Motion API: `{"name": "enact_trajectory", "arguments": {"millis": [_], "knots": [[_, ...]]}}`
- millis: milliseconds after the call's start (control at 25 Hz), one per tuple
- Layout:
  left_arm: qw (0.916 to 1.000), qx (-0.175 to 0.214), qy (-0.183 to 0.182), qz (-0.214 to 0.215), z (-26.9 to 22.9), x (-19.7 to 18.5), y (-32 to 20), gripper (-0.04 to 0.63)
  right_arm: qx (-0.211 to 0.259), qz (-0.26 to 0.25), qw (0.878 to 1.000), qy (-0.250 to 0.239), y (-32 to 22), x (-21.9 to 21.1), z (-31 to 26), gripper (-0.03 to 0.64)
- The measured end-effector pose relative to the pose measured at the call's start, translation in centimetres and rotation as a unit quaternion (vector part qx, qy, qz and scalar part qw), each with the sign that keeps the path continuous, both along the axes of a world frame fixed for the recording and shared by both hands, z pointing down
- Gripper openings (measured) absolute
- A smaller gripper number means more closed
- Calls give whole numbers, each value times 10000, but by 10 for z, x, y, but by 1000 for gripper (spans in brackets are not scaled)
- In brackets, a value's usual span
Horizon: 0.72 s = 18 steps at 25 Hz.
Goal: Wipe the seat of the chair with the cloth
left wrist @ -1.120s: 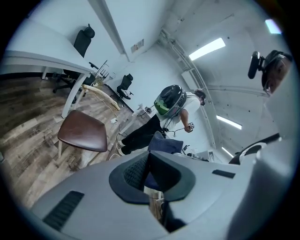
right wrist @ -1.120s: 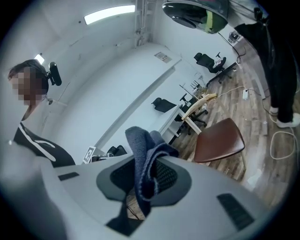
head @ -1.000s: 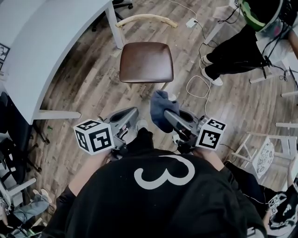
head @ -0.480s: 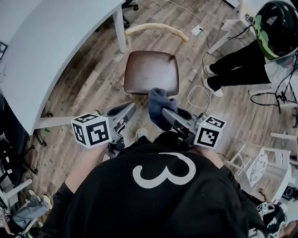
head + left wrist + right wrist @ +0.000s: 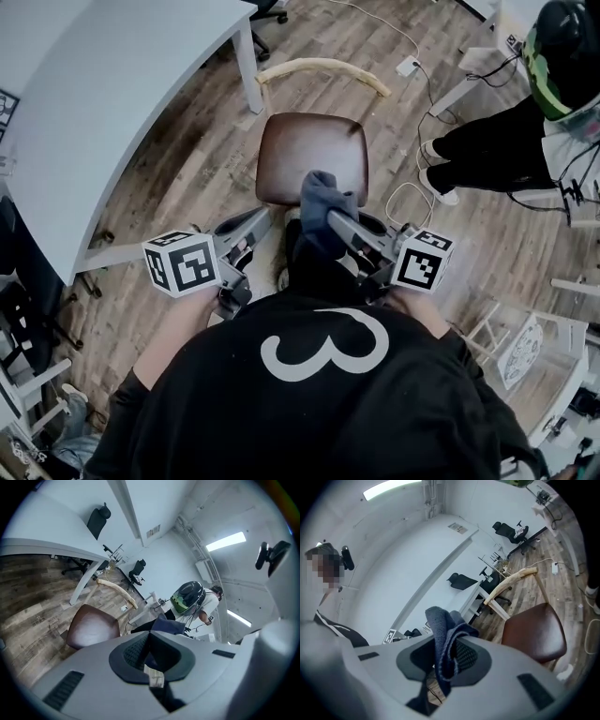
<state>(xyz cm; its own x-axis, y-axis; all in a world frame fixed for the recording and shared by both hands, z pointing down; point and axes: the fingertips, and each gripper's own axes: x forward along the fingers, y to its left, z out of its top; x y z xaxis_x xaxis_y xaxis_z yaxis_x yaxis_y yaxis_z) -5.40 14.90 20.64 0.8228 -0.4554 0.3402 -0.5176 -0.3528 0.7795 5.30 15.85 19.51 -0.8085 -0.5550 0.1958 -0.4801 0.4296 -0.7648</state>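
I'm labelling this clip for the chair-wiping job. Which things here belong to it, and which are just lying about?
In the job:
chair seat
cloth, clamped in the right claw

Lying about:
white table
plug strip with its cables on the floor
bystander in a helmet

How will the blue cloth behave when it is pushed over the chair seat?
Probably floppy: the cloth folds and droops over the right claw that pinches it. Likely light, since one pinch carries it. On the smooth brown seat it may bunch up rather than slide flat.
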Motion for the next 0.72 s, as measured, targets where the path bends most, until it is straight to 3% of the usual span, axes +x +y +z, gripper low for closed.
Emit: {"name": "enact_trajectory", "arguments": {"millis": [280,520,720], "knots": [[9991,-311,-144,-233,18,3,-57,12,-311,-65,9994,-142,-64,5,17,71],[9965,-706,95,-427,31,15,-107,13,-663,102,9976,-145,-117,14,39,71],[9937,-930,-141,-605,63,10,-137,12,-780,78,9969,-37,-153,17,63,71]]}}
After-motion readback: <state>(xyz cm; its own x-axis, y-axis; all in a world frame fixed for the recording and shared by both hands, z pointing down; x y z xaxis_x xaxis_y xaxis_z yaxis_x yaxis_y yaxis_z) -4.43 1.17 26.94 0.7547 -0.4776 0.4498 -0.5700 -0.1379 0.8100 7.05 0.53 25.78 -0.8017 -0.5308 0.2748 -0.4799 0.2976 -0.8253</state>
